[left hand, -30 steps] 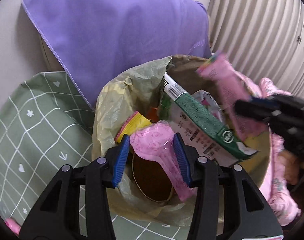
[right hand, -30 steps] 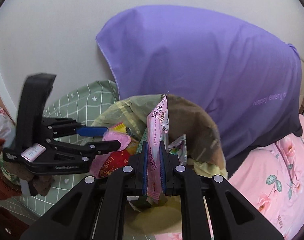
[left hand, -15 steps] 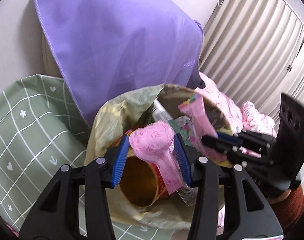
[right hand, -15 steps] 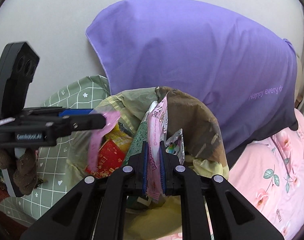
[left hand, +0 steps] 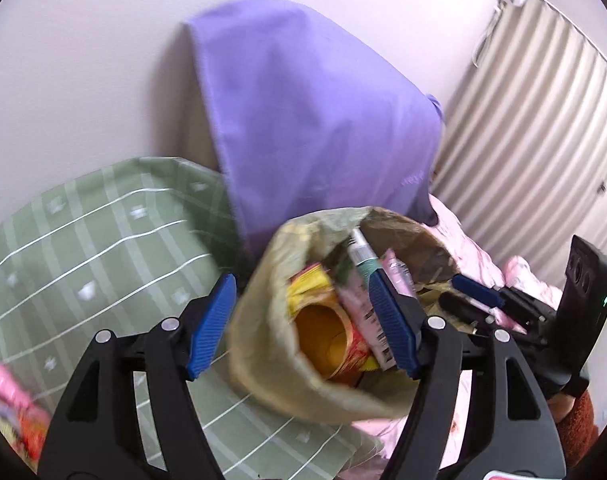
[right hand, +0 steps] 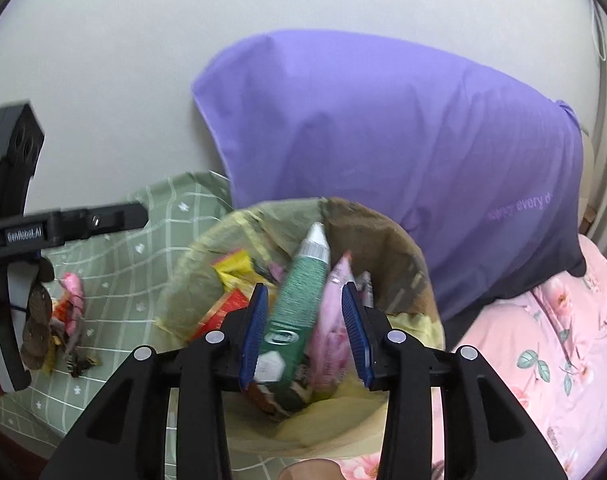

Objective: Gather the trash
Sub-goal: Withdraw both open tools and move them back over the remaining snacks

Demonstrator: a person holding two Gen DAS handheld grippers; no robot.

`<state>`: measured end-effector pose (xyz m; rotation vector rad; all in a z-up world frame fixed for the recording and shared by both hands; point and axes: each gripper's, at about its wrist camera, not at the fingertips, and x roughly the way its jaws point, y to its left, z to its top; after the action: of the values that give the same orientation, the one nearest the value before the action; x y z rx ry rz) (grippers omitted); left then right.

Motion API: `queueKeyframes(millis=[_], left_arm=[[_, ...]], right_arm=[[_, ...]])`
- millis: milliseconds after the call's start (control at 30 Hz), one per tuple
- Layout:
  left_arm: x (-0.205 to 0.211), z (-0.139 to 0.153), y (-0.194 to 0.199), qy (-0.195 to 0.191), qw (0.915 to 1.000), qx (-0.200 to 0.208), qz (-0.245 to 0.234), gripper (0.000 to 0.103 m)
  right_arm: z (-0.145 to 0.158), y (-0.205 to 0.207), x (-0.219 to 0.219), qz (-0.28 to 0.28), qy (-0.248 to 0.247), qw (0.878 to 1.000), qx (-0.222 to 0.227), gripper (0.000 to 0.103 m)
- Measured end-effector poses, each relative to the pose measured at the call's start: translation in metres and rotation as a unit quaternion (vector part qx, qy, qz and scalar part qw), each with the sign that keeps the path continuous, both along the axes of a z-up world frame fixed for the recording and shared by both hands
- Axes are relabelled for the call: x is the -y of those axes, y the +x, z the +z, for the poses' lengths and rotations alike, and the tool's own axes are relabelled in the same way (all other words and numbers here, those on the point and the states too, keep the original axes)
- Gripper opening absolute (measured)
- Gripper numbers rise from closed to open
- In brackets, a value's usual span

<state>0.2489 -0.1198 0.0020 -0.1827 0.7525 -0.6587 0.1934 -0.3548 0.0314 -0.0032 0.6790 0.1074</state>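
Both tongs have just sprung apart above the crumpled yellowish plastic trash bag (right hand: 303, 432), so their wrappers drop in. The right tongs (right hand: 305, 334) gape, the pink wrapper (right hand: 333, 320) loose between them. The left tongs (left hand: 303, 324) stand wide and empty. More wrappers (right hand: 69, 320) wait on the green checked mat (right hand: 155, 240).
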Motion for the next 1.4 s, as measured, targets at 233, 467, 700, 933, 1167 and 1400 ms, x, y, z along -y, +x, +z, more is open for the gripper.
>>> queueKeyframes(millis=[233, 467, 700, 933, 1167, 1400], left_arm=[[-0.079, -0.016, -0.054, 0.033, 0.9958, 0.015, 0.084, 0.066], [-0.18, -0.038, -0.095, 0.081, 0.9747, 0.021, 0.207, 0.066], [-0.277, -0.051, -0.125, 0.09, 0.9378, 0.001, 0.335, 0.066], [-0.301, -0.065, -0.136, 0.094, 0.9408, -0.043, 0.323, 0.075], [-0.299, -0.076, -0.137, 0.121, 0.9354, -0.048, 0.329, 0.075], [-0.3, -0.081, -0.133, 0.127, 0.9361, -0.055, 0.324, 0.075]], right_arm=[[0.015, -0.02, -0.033, 0.055, 0.047, 0.996, 0.045, 0.038], [-0.002, -0.022, -0.086, 0.137, 0.071, 0.988, 0.018, 0.05], [-0.025, -0.03, -0.148, 0.212, 0.044, 0.976, -0.008, 0.05], [-0.059, -0.035, -0.205, 0.271, 0.029, 0.961, -0.053, 0.05], [-0.091, -0.03, -0.25, 0.279, 0.0, 0.955, -0.098, 0.05], [-0.111, -0.032, -0.273, 0.305, 0.0, 0.945, -0.116, 0.05]])
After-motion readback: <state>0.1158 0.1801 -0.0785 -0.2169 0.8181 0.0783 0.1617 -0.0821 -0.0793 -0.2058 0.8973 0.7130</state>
